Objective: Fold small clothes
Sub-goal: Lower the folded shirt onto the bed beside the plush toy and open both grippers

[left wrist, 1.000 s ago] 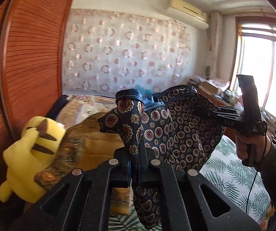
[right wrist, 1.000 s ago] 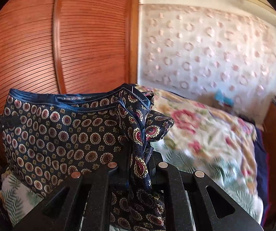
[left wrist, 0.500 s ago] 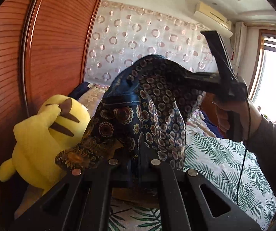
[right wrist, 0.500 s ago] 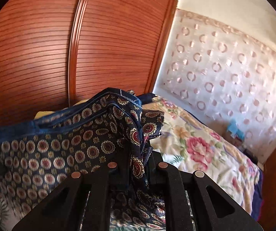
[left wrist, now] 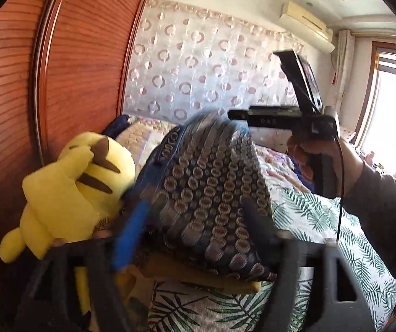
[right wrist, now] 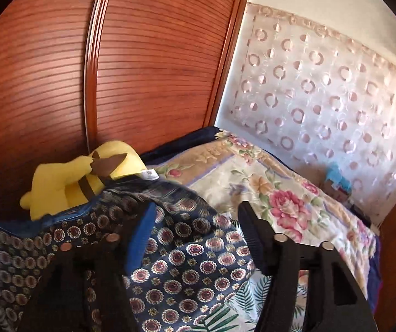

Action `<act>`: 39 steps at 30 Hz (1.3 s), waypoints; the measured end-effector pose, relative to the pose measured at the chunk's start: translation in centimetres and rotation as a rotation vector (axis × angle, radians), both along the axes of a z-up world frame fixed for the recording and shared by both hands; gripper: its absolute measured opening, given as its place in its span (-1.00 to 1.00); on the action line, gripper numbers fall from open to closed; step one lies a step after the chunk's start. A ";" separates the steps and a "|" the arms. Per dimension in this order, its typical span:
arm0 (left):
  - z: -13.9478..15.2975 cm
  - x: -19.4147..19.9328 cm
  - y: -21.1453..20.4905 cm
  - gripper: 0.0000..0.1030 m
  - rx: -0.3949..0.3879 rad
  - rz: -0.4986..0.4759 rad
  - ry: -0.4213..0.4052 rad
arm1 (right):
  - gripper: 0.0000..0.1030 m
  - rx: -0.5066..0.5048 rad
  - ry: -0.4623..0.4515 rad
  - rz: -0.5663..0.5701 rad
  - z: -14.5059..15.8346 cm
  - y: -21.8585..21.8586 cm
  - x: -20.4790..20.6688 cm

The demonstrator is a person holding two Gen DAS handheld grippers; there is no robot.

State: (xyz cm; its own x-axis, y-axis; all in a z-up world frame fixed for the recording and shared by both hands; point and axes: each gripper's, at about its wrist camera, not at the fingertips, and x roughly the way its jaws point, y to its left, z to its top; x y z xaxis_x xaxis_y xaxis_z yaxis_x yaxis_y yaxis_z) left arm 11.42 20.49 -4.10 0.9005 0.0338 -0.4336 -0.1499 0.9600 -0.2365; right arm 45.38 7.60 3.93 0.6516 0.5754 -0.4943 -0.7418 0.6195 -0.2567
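- Both tools, clamped on the patterned shorts (left wrist: 211, 193) a second ago, have just been opening.
- Left tool (left wrist: 192, 235) and right tool (right wrist: 195, 235) stand apart; the cloth sits loose between their fingers.
- Shorts slump on the bed (right wrist: 281, 188), beside a yellow plush toy (left wrist: 73, 188).

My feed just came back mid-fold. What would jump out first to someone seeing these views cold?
First, the bright yellow plush toy slumped against the red-brown wooden wardrobe at the left. Next, the dark navy patterned garment, motion-blurred, lies draped beside the toy on the leaf-print bedsheet. It sits between the fingers of the left tool and right tool, which have just been opening and no longer press on it.
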 end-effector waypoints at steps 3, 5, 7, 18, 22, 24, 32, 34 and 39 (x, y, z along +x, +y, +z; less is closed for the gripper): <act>0.5 0.0 -0.4 0.59 0.035 0.012 -0.007 | 0.29 0.017 0.006 0.021 -0.3 -0.3 -0.3; 0.5 0.5 -0.5 0.59 0.065 0.025 -0.005 | 0.29 0.027 0.043 0.044 -0.9 -0.5 -0.1; -0.2 1.5 -0.7 0.59 0.084 0.022 0.038 | 0.29 0.023 0.079 0.043 -2.4 -0.1 -0.5; -2.3 1.9 -0.1 0.59 0.095 0.041 0.143 | 0.29 0.032 0.229 -0.046 -6.9 0.0 5.4; -1.0 0.7 -0.1 0.78 0.108 0.051 0.092 | 0.29 0.055 0.212 -0.067 -6.3 -0.2 4.8; 0.0 -0.4 -0.5 0.81 0.123 0.051 0.059 | 0.29 0.070 0.198 -0.070 -6.0 -0.7 3.7; 1.9 -2.0 -3.1 0.81 0.196 0.049 0.068 | 0.29 0.138 0.169 -0.074 -5.1 -4.7 -2.7; 2.1 -2.3 -3.9 0.81 0.202 0.042 0.072 | 0.29 0.157 0.166 -0.077 -4.9 -6.2 -4.5; 2.4 -3.0 -6.0 0.81 0.183 0.000 0.072 | 0.29 0.192 0.156 -0.100 -4.1 -10.2 -9.9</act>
State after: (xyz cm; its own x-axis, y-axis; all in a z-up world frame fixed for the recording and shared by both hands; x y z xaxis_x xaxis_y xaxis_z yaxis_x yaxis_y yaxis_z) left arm 8.41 14.47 -1.72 0.8676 0.1180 -0.4831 -0.1601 0.9860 -0.0467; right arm 35.49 -2.64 -0.21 0.6341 0.6053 -0.4811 -0.6961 0.7178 -0.0144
